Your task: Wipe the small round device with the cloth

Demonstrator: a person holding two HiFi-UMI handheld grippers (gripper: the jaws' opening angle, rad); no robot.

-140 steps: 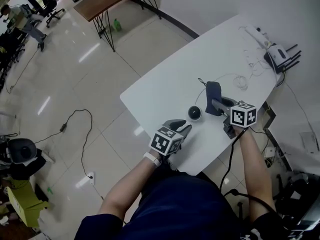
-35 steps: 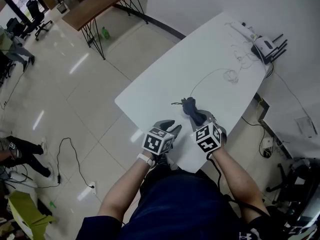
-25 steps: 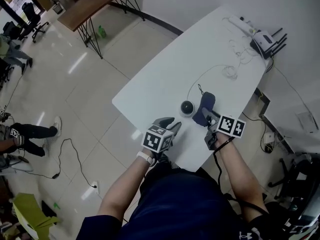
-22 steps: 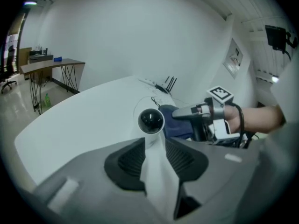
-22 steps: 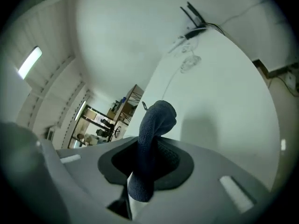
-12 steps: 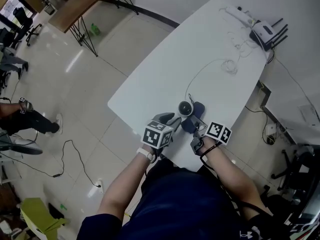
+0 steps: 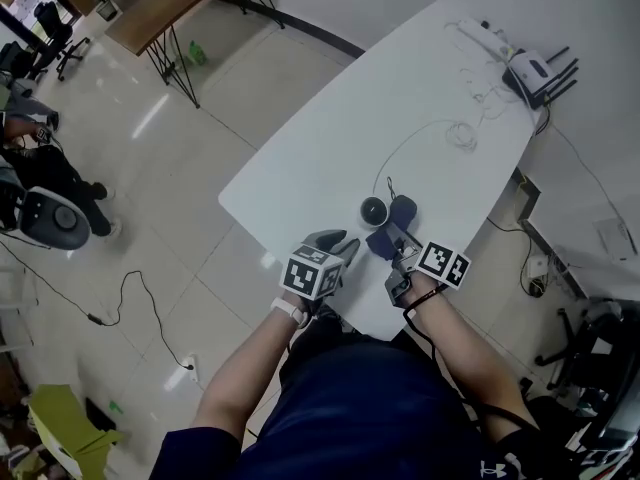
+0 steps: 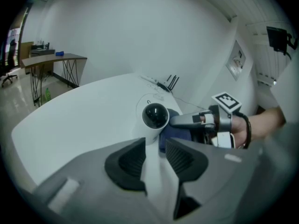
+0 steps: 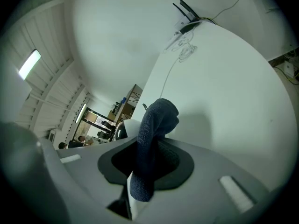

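While right gripper (image 7: 391, 235) jaws clench cloth (image 7: 402, 211) beside device (image 7: 374, 210) | left gripper (image 7: 340, 240) jaws apart, empty, just closing slightly.

The table (image 7: 330, 138) reads plain white to me, with no pattern on it. The cloth (image 9: 156, 125) is dark navy blue with a fine, nubbly weave. The small round device (image 8: 155, 115) has a white body and a glossy black dome. My right gripper (image 9: 145, 161) is mid-grey, its jaws lined with black pads, and its cube (image 7: 443, 264) carries black squares on white. At the table's far corner I see a white router (image 7: 532, 71) with black antennas. The floor (image 7: 150, 198) is pale, glossy tile. The wooden desk (image 7: 160, 13) beyond is brown on black legs. The person's top (image 7: 360, 418) is dark navy.
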